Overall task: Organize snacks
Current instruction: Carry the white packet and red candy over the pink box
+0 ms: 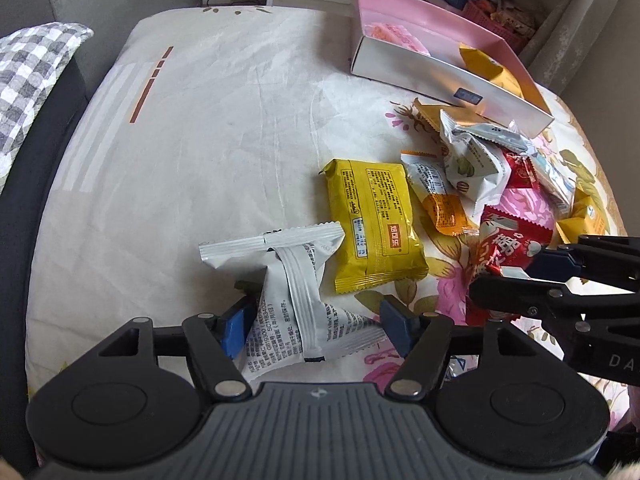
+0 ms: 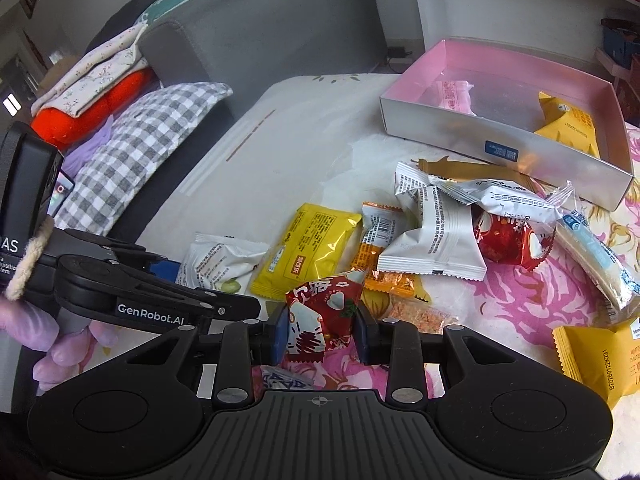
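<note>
My left gripper (image 1: 316, 320) stands open over the bed. A white snack packet (image 1: 288, 300) lies on the sheet between its blue pads, and the grip on it looks loose. My right gripper (image 2: 322, 332) is shut on a red snack packet (image 2: 324, 316), held just above the floral sheet. In the left wrist view that right gripper (image 1: 516, 270) enters from the right with the red packet (image 1: 500, 248). A yellow packet (image 1: 372, 224) lies beside the white one. The pink-lined box (image 2: 500, 140) at the back right holds a pink packet (image 2: 454, 94) and a yellow one (image 2: 568, 124).
A heap of several packets (image 2: 436, 236) lies in front of the box. A checked pillow (image 2: 140, 152) and folded orange bedding (image 2: 92, 112) sit on the grey sofa at the left. A hand in a purple glove (image 2: 60, 340) holds the left gripper. Shelves stand behind the box.
</note>
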The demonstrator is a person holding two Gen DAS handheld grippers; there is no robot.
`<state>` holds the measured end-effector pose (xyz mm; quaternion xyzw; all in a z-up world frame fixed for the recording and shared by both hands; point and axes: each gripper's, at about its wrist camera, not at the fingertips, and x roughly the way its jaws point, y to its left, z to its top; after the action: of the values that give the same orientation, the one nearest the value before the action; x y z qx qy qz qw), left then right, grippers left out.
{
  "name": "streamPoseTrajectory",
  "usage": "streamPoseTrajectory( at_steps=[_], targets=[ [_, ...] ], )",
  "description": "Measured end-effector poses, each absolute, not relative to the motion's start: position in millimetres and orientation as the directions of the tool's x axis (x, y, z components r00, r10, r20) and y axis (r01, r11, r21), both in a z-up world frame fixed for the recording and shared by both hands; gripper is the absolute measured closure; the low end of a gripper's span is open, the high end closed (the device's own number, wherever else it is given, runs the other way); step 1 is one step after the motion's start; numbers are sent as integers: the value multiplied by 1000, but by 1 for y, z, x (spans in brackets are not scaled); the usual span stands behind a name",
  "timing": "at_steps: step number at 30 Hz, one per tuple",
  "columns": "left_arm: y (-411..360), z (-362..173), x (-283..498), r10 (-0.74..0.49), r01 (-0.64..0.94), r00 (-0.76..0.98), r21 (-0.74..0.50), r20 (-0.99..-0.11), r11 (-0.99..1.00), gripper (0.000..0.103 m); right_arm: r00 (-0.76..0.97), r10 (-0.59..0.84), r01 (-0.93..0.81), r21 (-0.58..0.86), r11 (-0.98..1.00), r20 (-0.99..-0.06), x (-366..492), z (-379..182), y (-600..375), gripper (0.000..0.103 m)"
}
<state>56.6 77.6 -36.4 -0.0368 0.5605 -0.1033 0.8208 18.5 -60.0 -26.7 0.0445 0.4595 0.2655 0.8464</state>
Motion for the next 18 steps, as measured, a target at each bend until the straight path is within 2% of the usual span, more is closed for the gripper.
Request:
streamPoseTrajectory(
  at_steps=[4, 18],
  targets=[
    [75, -36, 54, -172, 111, 370, -141, -913, 984, 45, 441, 486, -402, 318, 858, -754, 19, -26, -61, 71],
    [75, -7, 55, -147, 131, 460, -97, -876, 987, 46, 511, 505, -352, 367, 861, -695, 29, 0, -91, 71]
  ],
)
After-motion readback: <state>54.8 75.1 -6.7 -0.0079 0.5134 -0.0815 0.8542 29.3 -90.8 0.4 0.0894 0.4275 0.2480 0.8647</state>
